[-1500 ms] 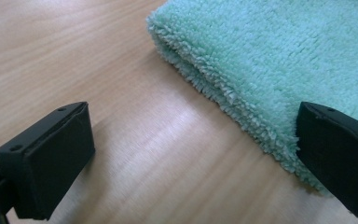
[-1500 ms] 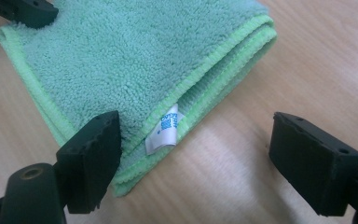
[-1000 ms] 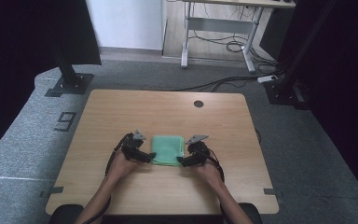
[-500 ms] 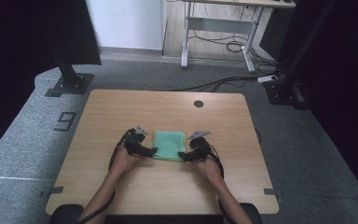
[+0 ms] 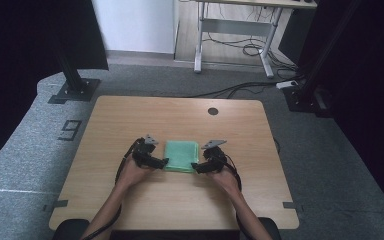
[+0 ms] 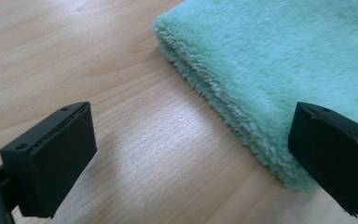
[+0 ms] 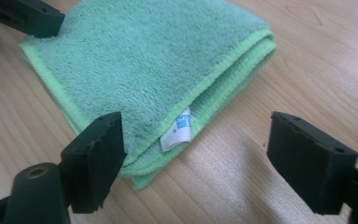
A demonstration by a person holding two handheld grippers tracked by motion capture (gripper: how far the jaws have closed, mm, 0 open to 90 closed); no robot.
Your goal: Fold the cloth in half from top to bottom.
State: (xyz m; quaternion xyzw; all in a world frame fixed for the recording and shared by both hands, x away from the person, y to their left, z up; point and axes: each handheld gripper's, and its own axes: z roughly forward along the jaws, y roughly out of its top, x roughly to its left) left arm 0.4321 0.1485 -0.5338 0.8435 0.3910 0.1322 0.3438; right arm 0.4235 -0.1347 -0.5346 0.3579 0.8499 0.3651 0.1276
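Both claws, left claw and right claw, spread wide at opposite near corners of folded green cloth on table.

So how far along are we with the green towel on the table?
Done, by the look of it: the green towel lies folded in a neat stack of layers on the table. In hand: the left gripper and right gripper sit at its near corners, jaws open, one jaw of each over the cloth, gripping nothing. Left: probably closing on those corners for another fold or a move; which one can't be told.

Both grippers have blocky black jaws, grey three-cornered plates, black cables.
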